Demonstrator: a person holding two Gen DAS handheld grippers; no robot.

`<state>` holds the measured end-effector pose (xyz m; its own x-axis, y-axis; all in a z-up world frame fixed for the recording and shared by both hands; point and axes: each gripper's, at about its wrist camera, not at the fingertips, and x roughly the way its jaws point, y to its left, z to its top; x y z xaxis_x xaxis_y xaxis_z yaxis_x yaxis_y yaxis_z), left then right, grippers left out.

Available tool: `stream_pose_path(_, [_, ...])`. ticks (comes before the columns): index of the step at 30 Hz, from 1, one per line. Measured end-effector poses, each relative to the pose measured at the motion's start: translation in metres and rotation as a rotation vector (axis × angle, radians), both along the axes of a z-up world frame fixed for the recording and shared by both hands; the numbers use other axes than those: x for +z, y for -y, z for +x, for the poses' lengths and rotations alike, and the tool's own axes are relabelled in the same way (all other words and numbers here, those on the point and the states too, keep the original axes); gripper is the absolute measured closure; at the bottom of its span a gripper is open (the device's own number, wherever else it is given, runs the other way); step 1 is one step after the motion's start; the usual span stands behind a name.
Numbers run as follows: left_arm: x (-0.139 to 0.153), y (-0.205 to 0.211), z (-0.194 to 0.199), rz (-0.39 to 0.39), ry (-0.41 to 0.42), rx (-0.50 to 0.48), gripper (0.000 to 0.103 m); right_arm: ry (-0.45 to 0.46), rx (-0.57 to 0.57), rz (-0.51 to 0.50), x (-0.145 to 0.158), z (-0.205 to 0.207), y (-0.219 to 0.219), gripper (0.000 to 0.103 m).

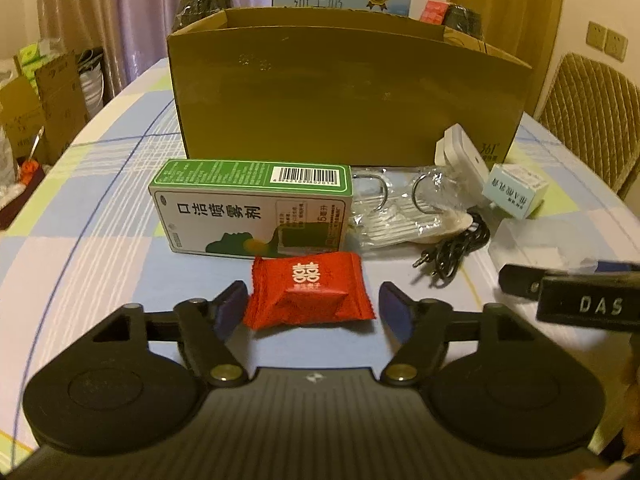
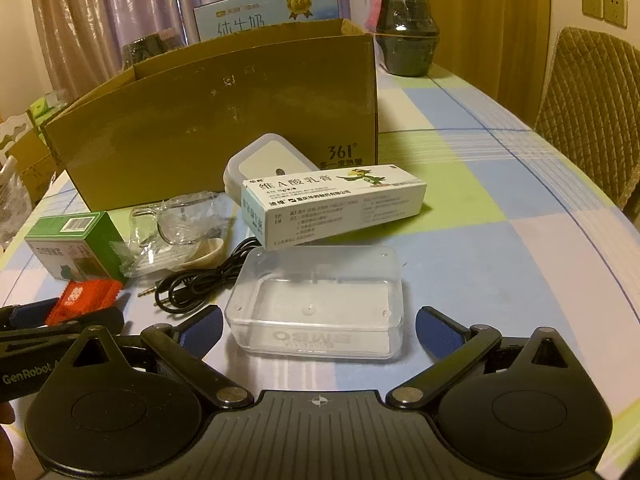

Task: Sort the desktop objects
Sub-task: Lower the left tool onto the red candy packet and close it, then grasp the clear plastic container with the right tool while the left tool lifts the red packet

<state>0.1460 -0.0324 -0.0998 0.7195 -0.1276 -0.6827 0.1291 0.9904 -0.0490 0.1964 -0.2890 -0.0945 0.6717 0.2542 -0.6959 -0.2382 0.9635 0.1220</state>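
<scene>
Spreading wide, the jaws of the left gripper [image 1: 311, 307] stand on both sides of a red candy [image 1: 310, 290] that lies on the checked tablecloth [image 1: 100, 216]; the left pad is just beside the wrapper, the right pad a little apart, and I cannot tell if either one touches it. Behind the candy lies a green-white box [image 1: 252, 208], and to its right a clear packet [image 1: 396, 208] with metal rings. A black cable [image 1: 456, 250] is coiled near the packet.

The right gripper [image 2: 318, 330] is also wide open, its jaws on either side of the near edge of a clear tray [image 2: 320, 300], apart from it. Behind the tray lies a white carton [image 2: 334, 204], tilted, and behind this a white device [image 2: 266, 164] leans by the cardboard box [image 2: 224, 120]. This big box stands open at the top in the middle of the table. A milk carton [image 2: 268, 8] and a black pot [image 2: 406, 40] are behind it, and a chair [image 2: 592, 112] stands at the right.
</scene>
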Motion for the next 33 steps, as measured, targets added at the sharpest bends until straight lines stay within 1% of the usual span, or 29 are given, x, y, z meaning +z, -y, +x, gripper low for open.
stream_pose_path(1, [0.0,0.0,0.0,-0.008,-0.001,0.006,0.03,0.001,-0.001,-0.001,0.0,0.0,0.0,0.002])
stream_pose_path(7, [-0.001,0.0,0.004,0.001,0.004,0.025,0.032,0.01,-0.002,-0.008,-0.001,0.001,-0.001,0.003])
stream_pose_path(11, [-0.001,0.003,0.005,0.038,0.011,0.028,0.052,0.015,0.001,-0.018,-0.002,0.002,-0.003,0.003])
stream_pose_path(13, [0.0,0.003,0.005,0.045,0.013,0.024,0.058,0.018,0.001,-0.025,-0.002,0.001,-0.004,0.003])
stream_pose_path(14, [0.0,0.003,0.005,0.047,0.013,0.025,0.06,0.02,0.002,-0.026,-0.002,0.001,-0.005,0.004])
stream_pose_path(17, [0.001,0.002,0.004,0.043,0.017,0.026,0.062,0.026,0.0,-0.032,-0.002,0.001,-0.006,0.008])
stream_pose_path(21, [0.002,0.003,0.001,0.045,0.021,0.02,0.063,0.032,-0.004,-0.037,-0.002,0.0,-0.007,0.013])
stream_pose_path(23, [0.002,0.004,0.0,0.049,0.022,0.016,0.064,0.04,-0.004,-0.047,-0.002,0.0,-0.007,0.018])
stream_pose_path(29, [0.004,0.006,-0.002,0.055,0.021,0.01,0.065,0.042,0.001,-0.043,0.0,-0.004,-0.003,0.019])
stream_pose_path(33, [0.007,0.007,-0.006,0.056,0.021,0.007,0.065,0.051,0.007,-0.038,0.006,-0.013,0.002,0.019])
